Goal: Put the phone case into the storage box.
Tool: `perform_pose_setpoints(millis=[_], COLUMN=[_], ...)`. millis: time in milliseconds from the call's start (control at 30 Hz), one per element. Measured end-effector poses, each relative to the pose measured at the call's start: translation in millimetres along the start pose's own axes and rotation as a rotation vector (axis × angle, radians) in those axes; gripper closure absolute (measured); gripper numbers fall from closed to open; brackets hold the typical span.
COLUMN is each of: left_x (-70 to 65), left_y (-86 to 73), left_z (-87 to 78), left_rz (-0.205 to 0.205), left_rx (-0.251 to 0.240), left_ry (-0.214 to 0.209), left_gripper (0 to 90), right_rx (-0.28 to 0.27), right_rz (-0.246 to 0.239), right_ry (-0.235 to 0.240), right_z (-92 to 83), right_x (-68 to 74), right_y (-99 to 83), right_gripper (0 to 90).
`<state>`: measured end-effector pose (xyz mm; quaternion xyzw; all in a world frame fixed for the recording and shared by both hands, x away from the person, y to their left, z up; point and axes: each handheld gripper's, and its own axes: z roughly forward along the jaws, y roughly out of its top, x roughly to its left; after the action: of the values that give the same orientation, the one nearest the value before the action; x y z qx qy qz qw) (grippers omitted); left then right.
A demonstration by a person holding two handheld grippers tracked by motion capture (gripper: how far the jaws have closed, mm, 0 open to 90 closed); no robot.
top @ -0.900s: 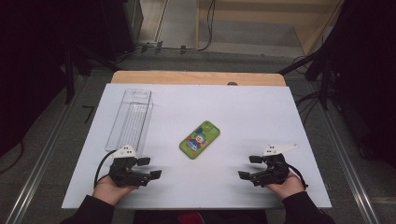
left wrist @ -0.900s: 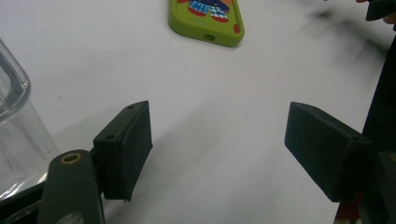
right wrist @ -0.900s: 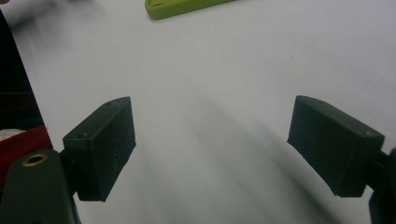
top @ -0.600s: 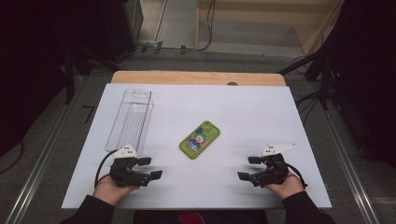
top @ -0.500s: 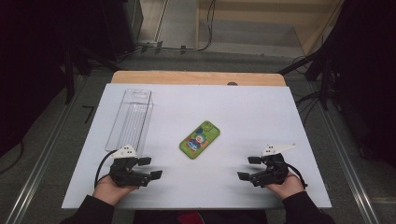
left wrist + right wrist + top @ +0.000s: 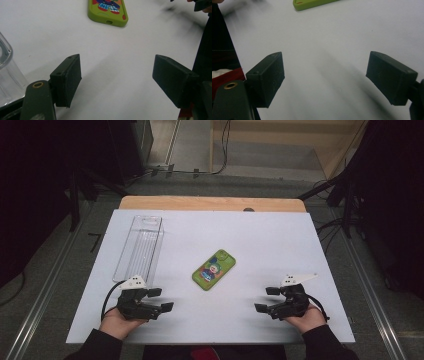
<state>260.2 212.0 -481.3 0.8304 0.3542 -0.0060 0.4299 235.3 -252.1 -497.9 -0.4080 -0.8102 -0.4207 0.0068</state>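
A green phone case (image 6: 214, 269) with a cartoon print lies flat near the middle of the white table top (image 6: 260, 245). My left gripper (image 6: 162, 299) rests at the front left, held in a hand, its jaws pointing right and standing wide apart with nothing between them. In the left gripper view the gripper (image 6: 117, 80) frames bare table, with the phone case (image 6: 108, 11) farther ahead. My right gripper (image 6: 264, 299) rests at the front right, pointing left, open and empty. The right gripper view has the gripper (image 6: 325, 77) over bare table and the case's edge (image 6: 312, 3) at the top.
A clear plastic tray (image 6: 140, 247) lies lengthwise at the left, just beyond my left gripper; its corner (image 6: 5, 65) sits beside the left jaw. A wooden strip (image 6: 210, 202) runs along the table's far edge. Dark floor and cables surround the table.
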Motion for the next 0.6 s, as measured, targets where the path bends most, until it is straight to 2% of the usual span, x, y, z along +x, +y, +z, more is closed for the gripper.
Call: perform_pose_setpoints(millis=[600], left_x=[-0.2], left_y=[0.2], left_z=[0.2], left_rz=[-0.001], left_rx=[0.002], left_ry=[-0.001], left_gripper=[23.8], right_rx=[0.009], right_rz=[-0.006], right_ry=[0.01], right_z=[1.9], right_x=[0.3], right_y=[-0.4], right_gripper=[13.3])
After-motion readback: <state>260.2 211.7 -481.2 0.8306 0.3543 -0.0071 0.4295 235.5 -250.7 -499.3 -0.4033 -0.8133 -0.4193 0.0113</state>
